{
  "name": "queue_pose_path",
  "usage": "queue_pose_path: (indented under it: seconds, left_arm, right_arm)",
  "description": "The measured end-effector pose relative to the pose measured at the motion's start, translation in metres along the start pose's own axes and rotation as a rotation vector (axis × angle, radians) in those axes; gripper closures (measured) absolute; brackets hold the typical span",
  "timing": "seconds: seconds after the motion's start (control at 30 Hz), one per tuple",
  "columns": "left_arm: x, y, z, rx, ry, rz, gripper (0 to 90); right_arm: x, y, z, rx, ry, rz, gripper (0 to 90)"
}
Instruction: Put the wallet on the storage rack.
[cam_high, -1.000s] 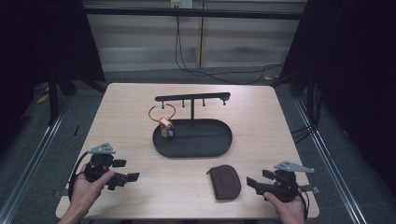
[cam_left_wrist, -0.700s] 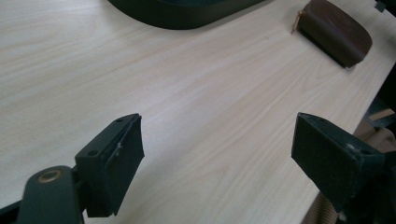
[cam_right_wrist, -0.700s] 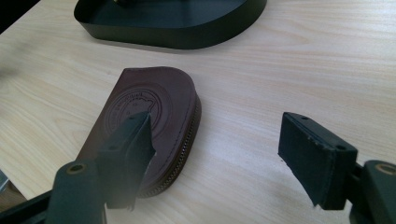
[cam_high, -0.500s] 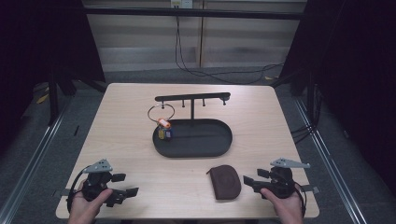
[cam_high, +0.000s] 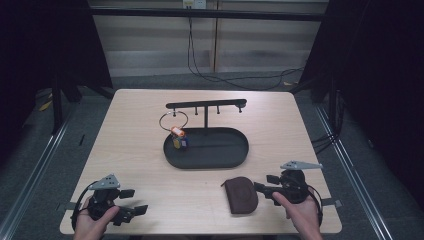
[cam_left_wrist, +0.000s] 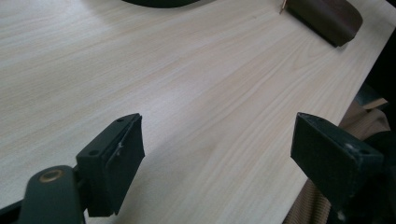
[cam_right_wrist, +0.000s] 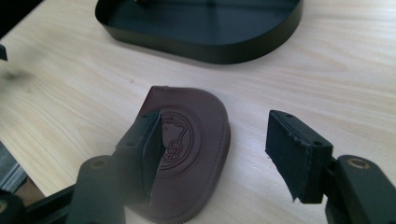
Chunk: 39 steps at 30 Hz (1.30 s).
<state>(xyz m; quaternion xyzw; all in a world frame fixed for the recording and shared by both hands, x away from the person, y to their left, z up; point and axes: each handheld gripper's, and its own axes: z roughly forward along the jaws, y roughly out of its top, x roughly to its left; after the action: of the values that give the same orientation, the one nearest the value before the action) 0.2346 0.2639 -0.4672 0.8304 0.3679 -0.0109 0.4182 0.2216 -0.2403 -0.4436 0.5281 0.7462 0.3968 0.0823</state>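
Your right gripper is open, the brown pouch just ahead of its jaws. Your left gripper is open too, over bare table.

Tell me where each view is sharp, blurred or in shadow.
High view: table evenly lit, surroundings dark. Left gripper view: wood grain crisp, brown pouch slightly soft. Right gripper view: pouch emblem sharp, near jaws blurred, black tray casting a soft shadow toward the camera.
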Motion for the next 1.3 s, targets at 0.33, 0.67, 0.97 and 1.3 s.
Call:
queue_pose_path:
  seconds: [0.33,0.67,0.97,1.3]
  left_arm:
    - [-0.004,0.001,0.001,0.011,-0.027,0.033,17.1]
    - [-0.002,0.001,-0.002,0.000,-0.033,0.024,17.2]
    - [-0.003,0.002,-0.002,-0.001,-0.030,0.034,17.1]
    - [0.001,0.000,-0.005,-0.005,-0.003,0.013,17.2]
  right_arm:
    - [0.009,0.020,0.020,0.196,-0.001,0.023,32.8]
    - [0.015,0.032,0.038,0.428,0.003,0.067,20.5]
    - [0.018,0.034,0.055,0.548,-0.018,0.085,24.5]
    - [0.016,0.031,0.065,0.540,-0.020,0.070,24.8]
